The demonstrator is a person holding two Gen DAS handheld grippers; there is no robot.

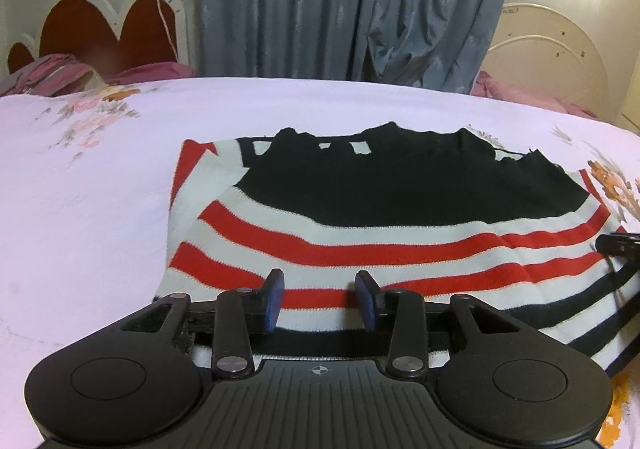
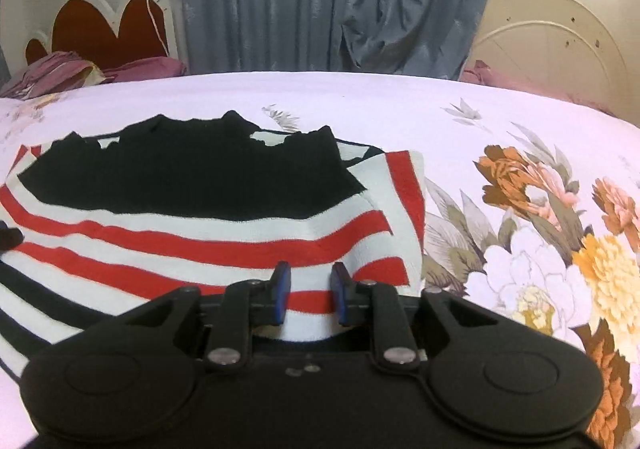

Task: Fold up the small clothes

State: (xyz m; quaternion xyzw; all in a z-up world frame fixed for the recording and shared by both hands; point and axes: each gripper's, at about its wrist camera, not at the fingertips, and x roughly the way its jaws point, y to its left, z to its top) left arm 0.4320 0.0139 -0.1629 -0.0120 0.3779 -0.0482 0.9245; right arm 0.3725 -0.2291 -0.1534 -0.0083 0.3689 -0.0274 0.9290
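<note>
A small knit garment (image 1: 360, 233) with red, white and black stripes and a black upper part lies on the bed, both sides folded inward. It also shows in the right wrist view (image 2: 208, 225). My left gripper (image 1: 320, 299) is open, its blue pads over the near left hem. My right gripper (image 2: 308, 291) is open over the near right hem, its jaws closer together than the left's. Neither holds the cloth. The right gripper's tip (image 1: 616, 243) shows at the right edge of the left wrist view.
The bed has a pale lilac sheet (image 1: 100, 209) with large flower prints (image 2: 540, 217) on the right. Pink pillows (image 1: 52, 75) and a red and white headboard (image 1: 100, 25) stand at the far left. Grey curtains (image 1: 340, 1) hang behind.
</note>
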